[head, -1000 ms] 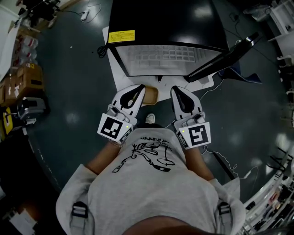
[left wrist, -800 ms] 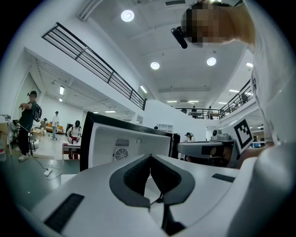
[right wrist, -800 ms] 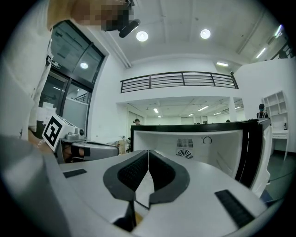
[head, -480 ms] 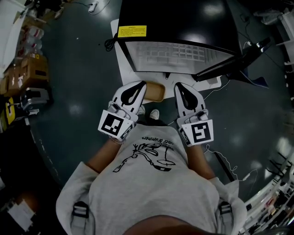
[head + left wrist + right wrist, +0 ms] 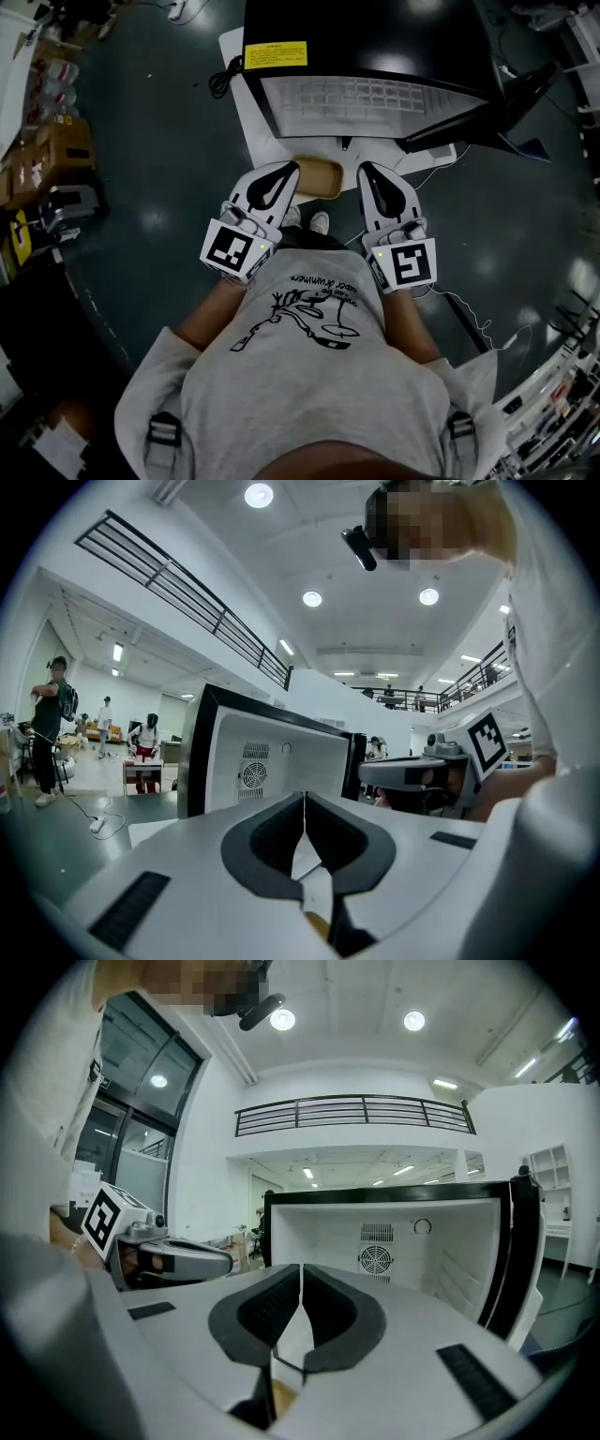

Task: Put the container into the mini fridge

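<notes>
Held the container with left gripper and right gripper. Pinched its thin edges, both pairs of jaws nearly shut

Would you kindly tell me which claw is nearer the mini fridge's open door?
The right claw: the black door stands open on its side of the mini fridge, away from the left claw.

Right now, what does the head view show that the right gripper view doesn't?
Head view only: the whole tan container held between the left hand-held gripper and right hand-held gripper; the yellow label. Right gripper view only: the fan and dial on the fridge's back wall. Both: the open mini fridge, its door swung aside.
</notes>
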A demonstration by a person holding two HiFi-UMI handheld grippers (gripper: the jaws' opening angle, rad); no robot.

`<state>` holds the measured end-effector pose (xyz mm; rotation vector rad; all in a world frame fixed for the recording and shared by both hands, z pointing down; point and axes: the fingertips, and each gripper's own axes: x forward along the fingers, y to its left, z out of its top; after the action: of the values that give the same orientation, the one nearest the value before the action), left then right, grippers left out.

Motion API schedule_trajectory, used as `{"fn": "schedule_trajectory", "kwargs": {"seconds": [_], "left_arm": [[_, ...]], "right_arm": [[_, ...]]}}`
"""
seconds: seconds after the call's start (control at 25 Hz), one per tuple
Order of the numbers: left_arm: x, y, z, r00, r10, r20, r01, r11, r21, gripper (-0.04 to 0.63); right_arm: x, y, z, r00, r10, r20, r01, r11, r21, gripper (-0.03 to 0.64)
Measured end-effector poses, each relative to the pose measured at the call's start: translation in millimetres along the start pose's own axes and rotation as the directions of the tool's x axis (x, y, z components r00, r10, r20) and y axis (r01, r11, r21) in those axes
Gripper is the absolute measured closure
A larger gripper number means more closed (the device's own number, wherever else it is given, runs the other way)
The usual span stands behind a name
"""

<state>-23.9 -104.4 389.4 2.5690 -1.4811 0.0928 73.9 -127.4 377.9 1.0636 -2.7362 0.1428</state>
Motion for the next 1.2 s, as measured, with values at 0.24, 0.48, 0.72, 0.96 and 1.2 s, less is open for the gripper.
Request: {"fn": "schedule_trajectory", "kwargs": {"seconds": [0.24, 0.48, 0.72, 0.96, 1.2], "left_arm": [[-1, 7, -17, 0.999, -0.004, -0.034, 0.005, 1.000, 0.003, 0.575], [4, 10, -43, 0.995, -0.010, -0.096, 0.011, 1.000, 0.012, 0.532], [3, 13, -73, 0.987, -0.014, -0.158, 0.014, 1.000, 0.002, 0.502], [7, 20, -103, 0.979, -0.018, -0.202, 0.017, 1.000, -0.008, 0.500], [8, 24, -133, 0.968, -0.024, -0.251, 0.020, 1.000, -0.021, 0.500]], "right_arm": [[6, 5, -16, 1.000, -0.006, -0.025, 0.006, 1.000, 0.008, 0.586], [11, 7, -46, 0.996, 0.004, -0.092, -0.001, 1.000, 0.026, 0.586], [14, 4, -74, 0.990, -0.028, -0.139, 0.037, 0.998, 0.058, 0.583], [19, 4, -104, 0.982, -0.029, -0.187, 0.041, 0.997, 0.059, 0.561], [27, 5, -128, 0.972, -0.034, -0.233, 0.052, 0.996, 0.072, 0.549]]}}
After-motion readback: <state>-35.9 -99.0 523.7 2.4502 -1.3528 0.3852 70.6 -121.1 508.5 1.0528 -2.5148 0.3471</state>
